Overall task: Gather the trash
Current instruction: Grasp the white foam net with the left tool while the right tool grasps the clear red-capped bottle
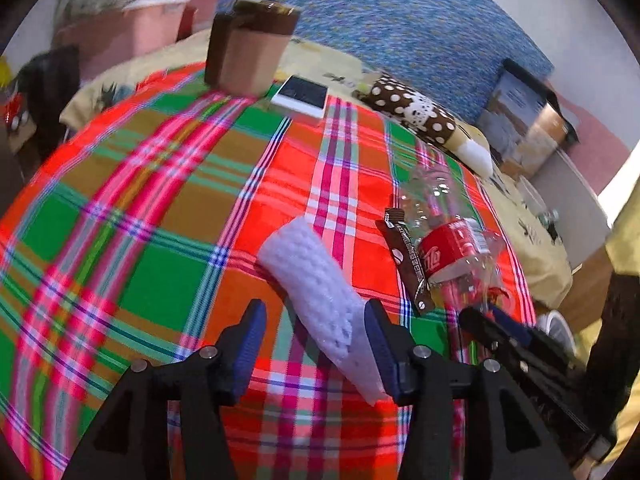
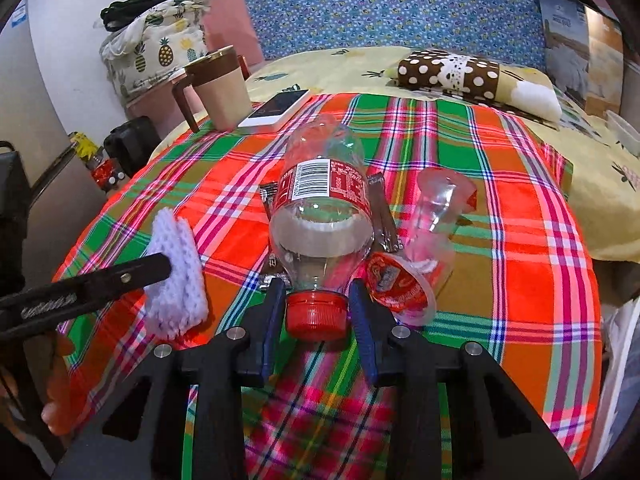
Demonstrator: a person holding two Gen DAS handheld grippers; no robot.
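From the left wrist, a brown-lidded mug (image 1: pixel 250 46) and a white phone (image 1: pixel 301 95) are seen at the far edge of the plaid cloth (image 1: pixel 140 200). The left tongs (image 1: pixel 316 344) are spread wide around a white foam net sleeve (image 1: pixel 320 296), touched by one pad only.

From the right wrist, a clear plastic bottle (image 2: pixel 320 208) is seen lying with a crumpled red-rimmed cup (image 2: pixel 404 284) beside it. The bottle's red cap (image 2: pixel 316 314) is flanked by the right tongs (image 2: pixel 316 316), apparently not clenched.
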